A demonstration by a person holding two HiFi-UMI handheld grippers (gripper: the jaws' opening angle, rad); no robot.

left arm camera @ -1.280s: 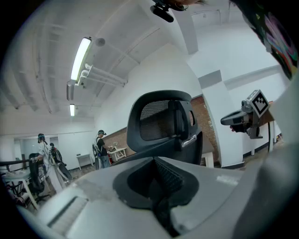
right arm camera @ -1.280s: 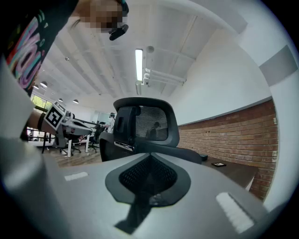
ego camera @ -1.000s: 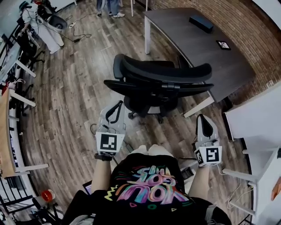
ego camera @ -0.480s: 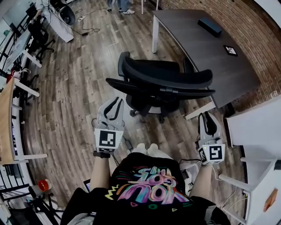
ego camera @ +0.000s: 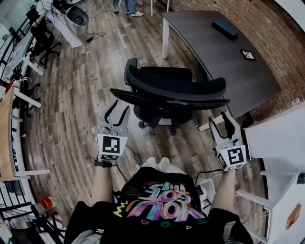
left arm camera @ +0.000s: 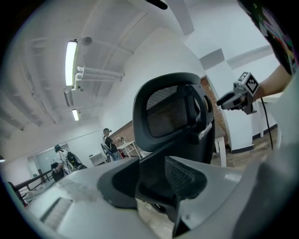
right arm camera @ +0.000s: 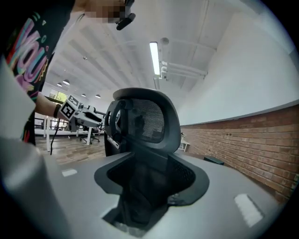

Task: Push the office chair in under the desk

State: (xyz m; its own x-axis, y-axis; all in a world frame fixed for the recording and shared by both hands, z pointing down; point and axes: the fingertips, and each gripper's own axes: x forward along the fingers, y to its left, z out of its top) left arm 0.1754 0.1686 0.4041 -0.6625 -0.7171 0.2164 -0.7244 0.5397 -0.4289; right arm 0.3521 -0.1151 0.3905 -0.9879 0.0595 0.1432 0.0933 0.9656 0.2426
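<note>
The black office chair (ego camera: 169, 88) stands on the wood floor with its curved backrest toward me and its seat toward the dark grey desk (ego camera: 224, 57) at the upper right. My left gripper (ego camera: 116, 110) hovers behind the backrest's left end. My right gripper (ego camera: 228, 119) hovers behind its right end, close to the desk's white leg. The jaws of both have just been opening, and nothing sits between them. In the left gripper view the mesh backrest (left arm camera: 173, 116) rises beyond the left gripper (left arm camera: 154, 182). In the right gripper view the backrest (right arm camera: 145, 119) rises beyond the right gripper (right arm camera: 149, 179).
On the desk lie a black box (ego camera: 226, 29) and a small marker card (ego camera: 248, 55). A white table (ego camera: 279, 138) stands at the right. More chairs (ego camera: 76, 16) and a person's feet (ego camera: 125, 9) are at the far end. A cable (ego camera: 136, 155) trails near my feet.
Both grippers' jaws have gone from shut to open. The left gripper has shifted a little left, and the right gripper has moved forward toward the chair's right end.
</note>
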